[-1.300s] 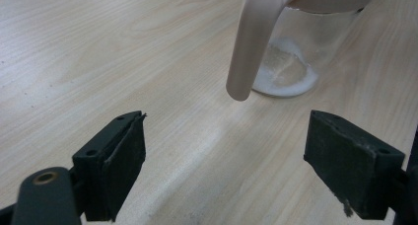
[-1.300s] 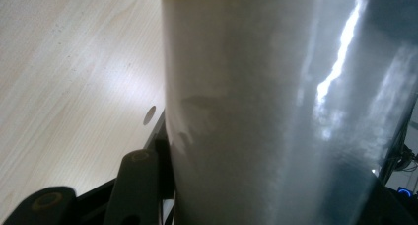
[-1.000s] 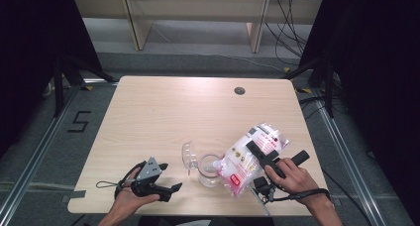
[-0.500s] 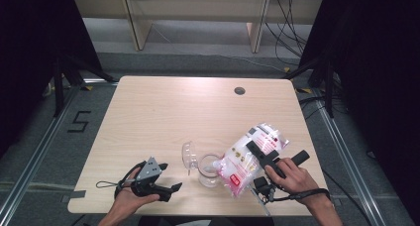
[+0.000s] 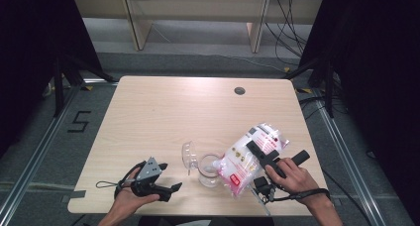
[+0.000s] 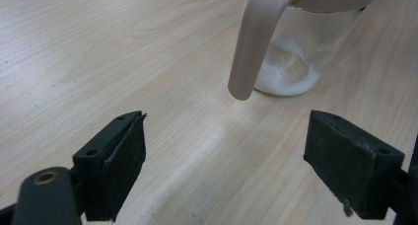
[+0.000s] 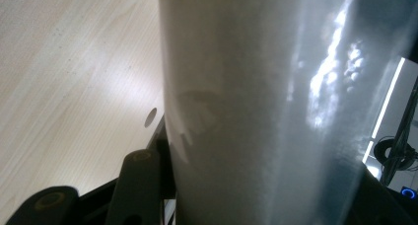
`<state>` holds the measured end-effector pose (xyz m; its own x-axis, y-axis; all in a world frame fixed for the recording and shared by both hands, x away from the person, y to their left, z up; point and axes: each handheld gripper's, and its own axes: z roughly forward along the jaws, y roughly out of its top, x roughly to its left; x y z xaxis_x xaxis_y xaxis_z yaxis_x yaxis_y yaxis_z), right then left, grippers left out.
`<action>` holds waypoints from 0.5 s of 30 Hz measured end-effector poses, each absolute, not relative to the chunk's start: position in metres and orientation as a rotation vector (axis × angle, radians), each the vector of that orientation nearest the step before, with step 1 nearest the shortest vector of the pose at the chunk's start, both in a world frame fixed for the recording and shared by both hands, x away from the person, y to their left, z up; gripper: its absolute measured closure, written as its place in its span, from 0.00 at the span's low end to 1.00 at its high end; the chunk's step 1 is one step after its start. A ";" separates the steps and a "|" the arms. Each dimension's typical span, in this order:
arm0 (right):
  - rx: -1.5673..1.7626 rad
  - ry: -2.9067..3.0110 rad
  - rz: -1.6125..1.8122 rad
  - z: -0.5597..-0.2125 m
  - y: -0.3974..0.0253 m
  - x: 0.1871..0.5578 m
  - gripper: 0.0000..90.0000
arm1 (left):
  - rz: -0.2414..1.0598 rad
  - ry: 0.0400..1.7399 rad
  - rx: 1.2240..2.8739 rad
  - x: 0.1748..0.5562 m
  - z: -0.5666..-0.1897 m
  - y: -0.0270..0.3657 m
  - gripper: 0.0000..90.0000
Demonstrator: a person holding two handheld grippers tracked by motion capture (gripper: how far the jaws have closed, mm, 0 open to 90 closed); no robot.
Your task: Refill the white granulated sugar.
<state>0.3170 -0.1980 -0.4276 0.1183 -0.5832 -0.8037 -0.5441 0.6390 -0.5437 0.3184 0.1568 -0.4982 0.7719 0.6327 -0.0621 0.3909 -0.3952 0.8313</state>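
Tilting over the clear jug (image 5: 210,169), one plastic bag (image 5: 250,159) of white grains is clamped in the right gripper (image 5: 262,159), its low end at the jug's mouth; in the right gripper view the bag (image 7: 266,106) presses between the black jaws. The jug stands near the front edge of the table (image 5: 198,112), its hinged lid (image 5: 189,155) swung up on the side away from the bag. A little white heap lies in the jug's bottom (image 6: 288,74). The left gripper (image 5: 166,179) rests just left of the jug, jaws wide apart with nothing between them, aimed at the jug's handle (image 6: 254,42). Beyond the jug the tabletop lies bare to the far edge, save one round dark grommet (image 5: 239,90). The bag bears a red label, its print too small to read. One floor mark left of the table reads "5" (image 5: 79,122).
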 end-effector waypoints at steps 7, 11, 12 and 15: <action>-1.000 1.516 -0.039 -0.426 -0.197 0.317 0.61 | 0.317 0.767 2.034 0.318 -0.498 0.157 0.17; -1.039 1.508 -0.052 -0.425 -0.195 0.318 0.61 | 0.319 0.766 2.032 0.318 -0.498 0.157 0.17; -0.726 1.605 0.015 -0.437 -0.210 0.311 0.61 | 0.319 0.767 2.031 0.318 -0.498 0.156 0.17; -0.702 1.615 0.028 -0.438 -0.211 0.311 0.61 | 0.319 0.767 2.032 0.318 -0.498 0.156 0.17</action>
